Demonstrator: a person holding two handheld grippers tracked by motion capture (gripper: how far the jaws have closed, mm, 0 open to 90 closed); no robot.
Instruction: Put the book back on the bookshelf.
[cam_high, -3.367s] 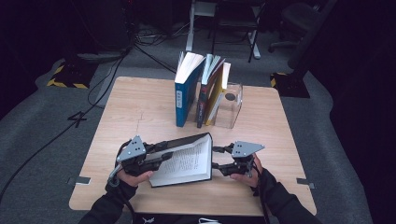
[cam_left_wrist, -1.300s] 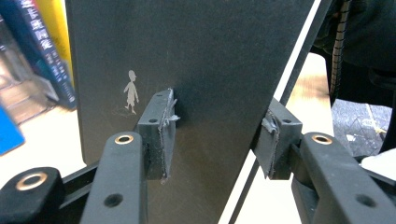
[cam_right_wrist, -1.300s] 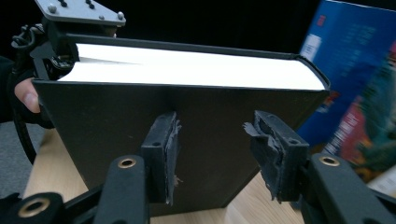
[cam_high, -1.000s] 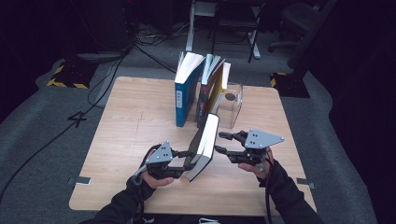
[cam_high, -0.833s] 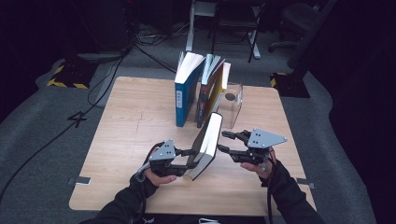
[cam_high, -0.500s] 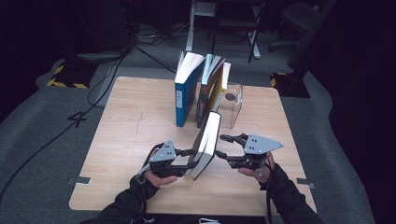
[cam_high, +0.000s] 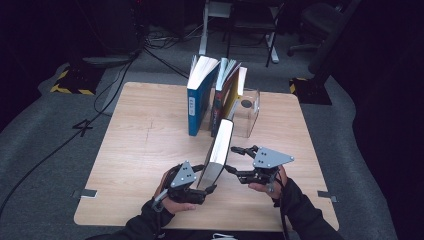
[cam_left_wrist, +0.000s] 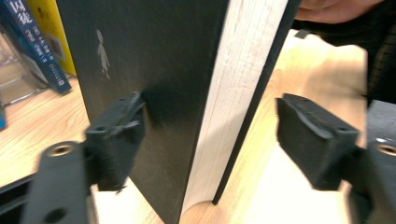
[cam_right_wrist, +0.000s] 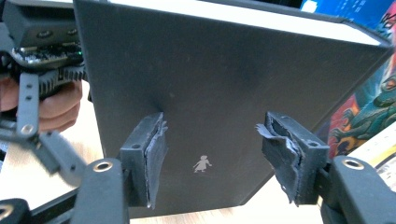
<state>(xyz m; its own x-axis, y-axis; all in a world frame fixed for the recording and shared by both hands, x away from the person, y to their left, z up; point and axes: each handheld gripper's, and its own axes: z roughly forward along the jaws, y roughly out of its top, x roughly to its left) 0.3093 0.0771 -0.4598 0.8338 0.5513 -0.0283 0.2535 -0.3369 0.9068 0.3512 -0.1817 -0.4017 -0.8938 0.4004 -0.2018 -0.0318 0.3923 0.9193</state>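
Black book on its edge, both claws slack around it

The black book (cam_high: 218, 152) stands upright on the bench (cam_high: 135, 150), just in front of the row of standing books (cam_high: 215, 95) and the clear box (cam_high: 246, 107). The left claw (cam_high: 202, 186) has just been opening: its jaws straddle the book's near end, one pad close against the cover, the other well clear, so nothing is clamped. The right claw (cam_high: 235, 159) has been opening too, jaws spread wide, the flat cover facing them from just beyond, gripping nothing. Here's the worry: the book balances on a narrow edge with no firm hold, and it leans a touch. A nudge from either claw could tip it flat, or send it into the row behind and topple those books.
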